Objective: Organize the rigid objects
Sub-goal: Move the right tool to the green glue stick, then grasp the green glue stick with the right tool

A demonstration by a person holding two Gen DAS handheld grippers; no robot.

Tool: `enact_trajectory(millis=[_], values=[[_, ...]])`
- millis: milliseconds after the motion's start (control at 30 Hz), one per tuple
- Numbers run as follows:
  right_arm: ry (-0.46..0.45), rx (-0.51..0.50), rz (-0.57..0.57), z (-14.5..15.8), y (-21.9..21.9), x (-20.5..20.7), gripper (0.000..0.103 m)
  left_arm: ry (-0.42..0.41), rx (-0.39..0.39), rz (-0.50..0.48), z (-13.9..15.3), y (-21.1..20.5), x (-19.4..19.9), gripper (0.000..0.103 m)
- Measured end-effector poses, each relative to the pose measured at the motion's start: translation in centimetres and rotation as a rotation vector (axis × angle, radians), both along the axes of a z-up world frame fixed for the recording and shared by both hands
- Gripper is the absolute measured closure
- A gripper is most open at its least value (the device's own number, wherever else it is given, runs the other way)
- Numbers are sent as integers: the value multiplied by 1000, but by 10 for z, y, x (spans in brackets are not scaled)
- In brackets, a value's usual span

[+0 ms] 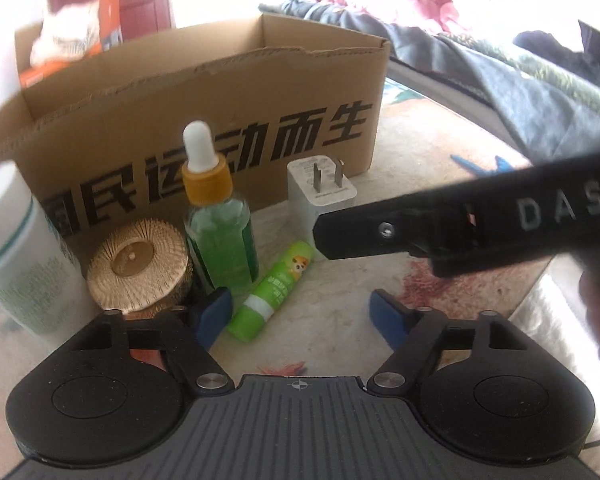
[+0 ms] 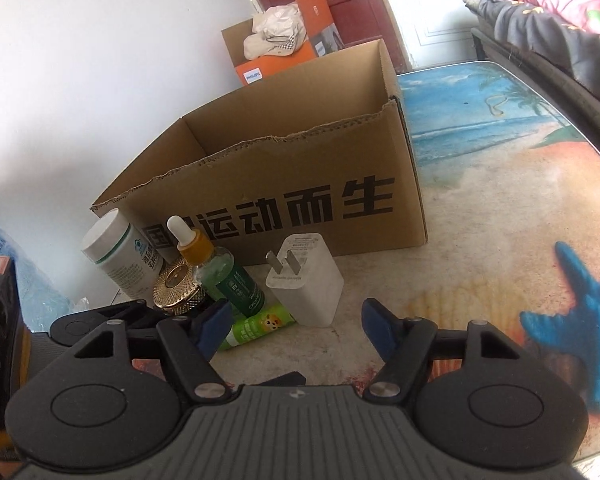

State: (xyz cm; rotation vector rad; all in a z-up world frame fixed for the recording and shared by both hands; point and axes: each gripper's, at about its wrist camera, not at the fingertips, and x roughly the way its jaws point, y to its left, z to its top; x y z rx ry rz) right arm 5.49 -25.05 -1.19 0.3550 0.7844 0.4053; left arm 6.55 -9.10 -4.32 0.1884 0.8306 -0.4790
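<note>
- Beside the front wall of the cardboard box (image 2: 284,184), five small things stand or lie on the table (image 2: 480,220): a white jar (image 2: 116,256), a gold lid (image 2: 178,286), a dropper bottle (image 2: 220,276), a white charger (image 2: 306,280) and a green tube (image 2: 256,328).
- Both tools are spread wide and hold nothing: the left tool (image 1: 302,316) sits low before the tube, and the right tool (image 2: 296,330) hovers near the charger.
- My guess is that the box is the goal and appears empty.
- To do this well, take the charger across its flat sides, clear of the prongs, and lift straight up.
- The bottle stands just beside it and looks tippy, so keep the near finger off it.
</note>
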Motion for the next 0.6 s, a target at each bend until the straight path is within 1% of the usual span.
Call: enact_trajectory(millis=[100,167,200,267,333,367,433,500,600], values=[[10,11,4,-1,-1,-2,32,24,-19,7,4,4,-2,40],[27,31,11,-2,-1,-2,35,46,-44,15,6,9,-5,44],[36,41,15,-3,-1,-2,36,54,-54,18,7,11,-6,48],[55,56,26,-5,1,-3,40,58,-70,27,8,12,-9,53],[67,60,37,-8,5,-3,43,56,-69,40,7,12,-11,68],[74,60,41,-9,8,-3,46,54,-66,49,6,12,-10,70],[85,64,46,-10,10,-3,49,59,-68,54,7,12,-9,82],[96,68,49,-12,12,-3,52,84,-93,47,8,14,-10,84],[123,71,48,-16,14,-2,60,116,-132,41,7,15,-14,85]])
